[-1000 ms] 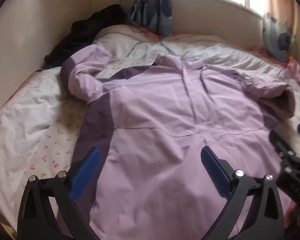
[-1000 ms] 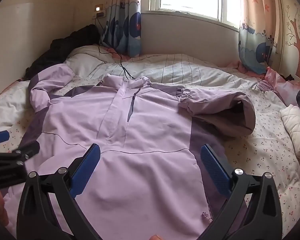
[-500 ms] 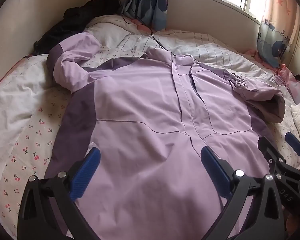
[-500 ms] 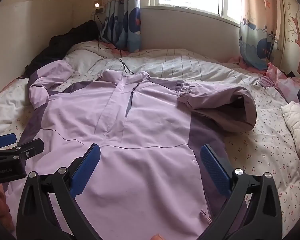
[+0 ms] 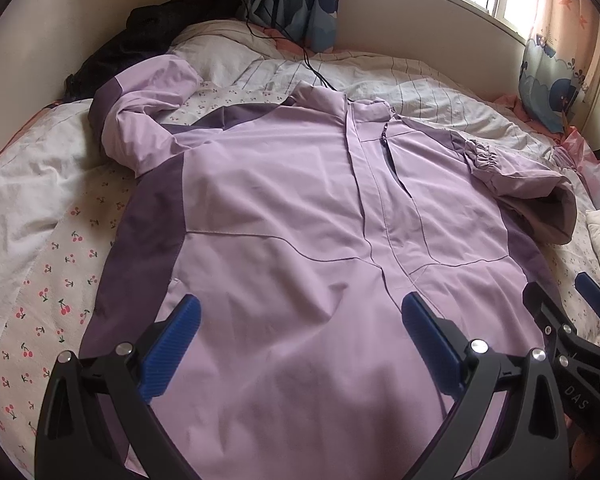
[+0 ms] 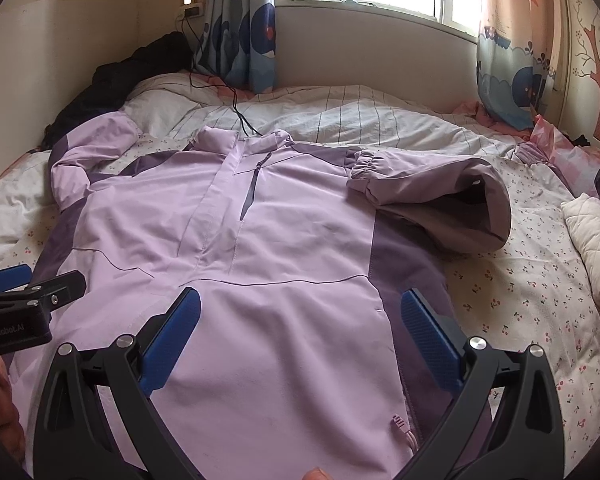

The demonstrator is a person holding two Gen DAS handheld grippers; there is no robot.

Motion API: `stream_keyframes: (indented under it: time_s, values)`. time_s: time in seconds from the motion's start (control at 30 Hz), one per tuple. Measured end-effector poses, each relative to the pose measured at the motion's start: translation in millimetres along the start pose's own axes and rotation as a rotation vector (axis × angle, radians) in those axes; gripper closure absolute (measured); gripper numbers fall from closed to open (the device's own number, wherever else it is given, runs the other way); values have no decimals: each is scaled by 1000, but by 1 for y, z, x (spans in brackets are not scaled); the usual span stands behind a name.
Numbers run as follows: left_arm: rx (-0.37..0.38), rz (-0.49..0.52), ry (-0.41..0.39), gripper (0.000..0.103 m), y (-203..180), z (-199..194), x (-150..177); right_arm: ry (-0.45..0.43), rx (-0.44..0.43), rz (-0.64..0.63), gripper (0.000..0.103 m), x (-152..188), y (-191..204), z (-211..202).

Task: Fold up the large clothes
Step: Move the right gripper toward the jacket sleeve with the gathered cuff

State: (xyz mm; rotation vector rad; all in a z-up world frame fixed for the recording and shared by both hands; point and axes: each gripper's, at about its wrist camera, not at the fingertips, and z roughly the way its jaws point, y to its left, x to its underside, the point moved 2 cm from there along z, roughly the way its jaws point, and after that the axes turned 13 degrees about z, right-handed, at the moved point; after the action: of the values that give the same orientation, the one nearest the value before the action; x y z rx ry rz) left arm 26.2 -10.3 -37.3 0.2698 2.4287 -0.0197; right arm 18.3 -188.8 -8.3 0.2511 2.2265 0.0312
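Note:
A large lilac jacket (image 5: 300,208) with dark purple side panels lies front up, spread on the bed; it also shows in the right wrist view (image 6: 260,248). Its left sleeve (image 5: 140,120) is bunched near the wall. Its right sleeve (image 6: 440,200) is folded across, cuff on the shoulder. My left gripper (image 5: 300,328) is open and empty above the lower left of the jacket. My right gripper (image 6: 300,320) is open and empty above the lower right of the jacket, near the hem.
The bed has a cherry-print sheet (image 6: 520,300) and a striped quilt (image 6: 360,112) at the head. Dark clothes (image 5: 148,36) are heaped in the far left corner. A white folded garment (image 6: 592,240) lies at the right. A black cable (image 6: 236,108) trails from the wall socket.
Both grippers have pulled back and risen, so more of the jacket shows. The left view has swung right towards the jacket's middle. The jacket has not moved.

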Motion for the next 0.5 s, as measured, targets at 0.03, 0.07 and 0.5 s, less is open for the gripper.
stream_keyframes:
  time_s: [0.03, 0.07, 0.5]
  values:
    - [2, 0, 2, 7, 0, 1, 0, 1, 1, 2, 6, 1, -1, 1]
    - [3, 1, 3, 7, -1, 1, 0, 2, 2, 3, 6, 2, -2, 2]
    - [57, -26, 9, 7, -5, 9, -11, -54, 116, -35, 6, -30, -49, 2]
